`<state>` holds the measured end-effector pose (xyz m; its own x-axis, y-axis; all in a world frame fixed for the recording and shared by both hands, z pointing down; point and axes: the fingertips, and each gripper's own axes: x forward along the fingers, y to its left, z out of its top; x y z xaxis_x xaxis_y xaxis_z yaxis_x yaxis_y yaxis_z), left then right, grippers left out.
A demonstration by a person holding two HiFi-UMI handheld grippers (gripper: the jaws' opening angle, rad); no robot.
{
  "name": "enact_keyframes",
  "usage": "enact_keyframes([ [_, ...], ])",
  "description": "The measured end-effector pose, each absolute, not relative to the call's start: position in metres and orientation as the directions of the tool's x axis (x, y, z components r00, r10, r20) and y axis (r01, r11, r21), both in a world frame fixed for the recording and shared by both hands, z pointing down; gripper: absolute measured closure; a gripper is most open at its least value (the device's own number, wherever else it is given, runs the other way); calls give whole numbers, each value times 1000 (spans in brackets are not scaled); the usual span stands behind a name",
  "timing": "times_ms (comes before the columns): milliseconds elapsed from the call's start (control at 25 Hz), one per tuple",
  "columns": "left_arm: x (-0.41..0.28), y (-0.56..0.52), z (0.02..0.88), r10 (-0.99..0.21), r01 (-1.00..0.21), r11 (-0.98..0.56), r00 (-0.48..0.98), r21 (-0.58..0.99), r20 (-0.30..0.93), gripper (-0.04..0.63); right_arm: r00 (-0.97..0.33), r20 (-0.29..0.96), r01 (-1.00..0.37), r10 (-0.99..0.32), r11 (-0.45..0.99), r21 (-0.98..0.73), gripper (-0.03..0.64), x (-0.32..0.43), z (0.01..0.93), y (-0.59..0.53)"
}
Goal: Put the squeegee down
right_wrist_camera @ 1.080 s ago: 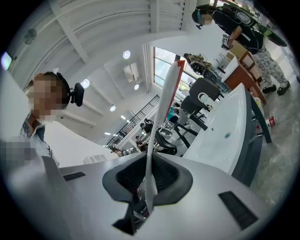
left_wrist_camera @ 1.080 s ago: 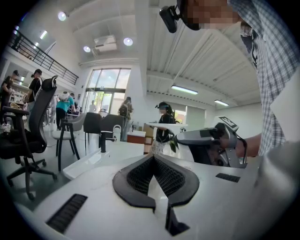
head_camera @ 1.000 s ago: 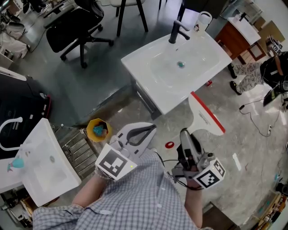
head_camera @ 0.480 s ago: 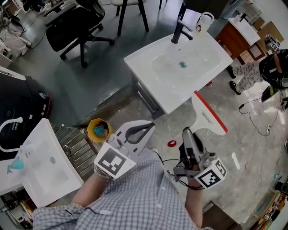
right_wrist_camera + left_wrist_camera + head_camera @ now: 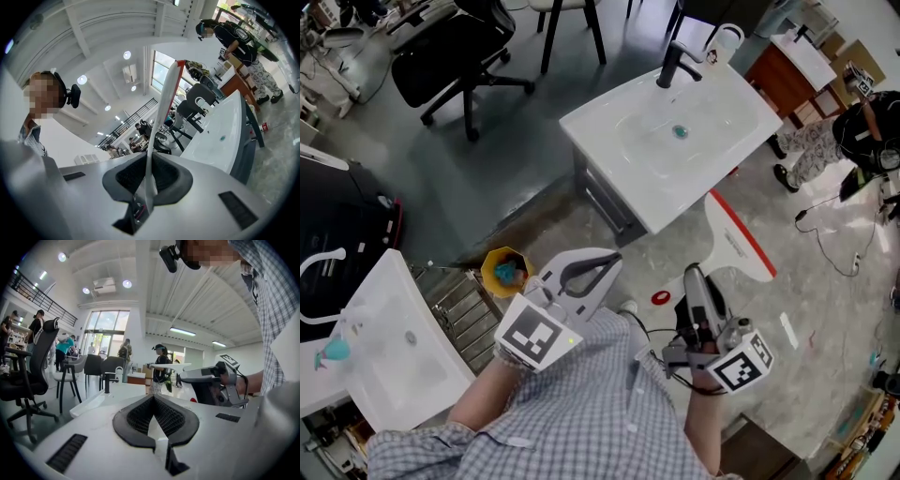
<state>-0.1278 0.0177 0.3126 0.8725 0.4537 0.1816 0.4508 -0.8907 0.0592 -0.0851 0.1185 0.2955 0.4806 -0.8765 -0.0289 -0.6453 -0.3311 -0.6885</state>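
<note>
Where the white washbasin (image 5: pixel 609 122) with its black faucet (image 5: pixel 675 64) stood on the grey floor (image 5: pixel 487 187), the entries ran as follows.

Person: checked shirt sleeves (image 5: pixel 581 412). Both forearms reached forward side by side at the bottom of the head view. Each hand carried one gripper, pointed roughly level toward the basin.

Left gripper (image 5: pixel 598 267): white body, marker cube (image 5: pixel 532 339) at its rear. It was held to the left of the other gripper and apart from it. The jaws met tip to tip, and the dark pads (image 5: pixel 136 416) formed a hollow with nothing inside it.

Right gripper (image 5: pixel 694 281): dark body, marker cube (image 5: pixel 739 361) at its rear, held level. The jaws were nearly together and clamped on the thin near end of the squeegee, which stood edge-on between the pads in the right gripper view.

Squeegee (image 5: pixel 729 246): white and flat, with a red strip (image 5: pixel 741 232) along one edge. It projected forward from the right gripper's jaws and was carried in the air above the floor. Its far end lay near the washbasin's edge but apart from it, well to the right of the left gripper.
</note>
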Motion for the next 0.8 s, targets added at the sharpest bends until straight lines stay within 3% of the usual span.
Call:
enact_keyframes([
  [440,-104,31,315,428,425,-903,885,54,183,591,458,-33,-671,-889,-321,-669,583,-59,300,136],
  [800,-50,48,319,346,342,-938,917,56,200,591,320,-30,-701,-947,-215,-679,583,-3,306,141],
])
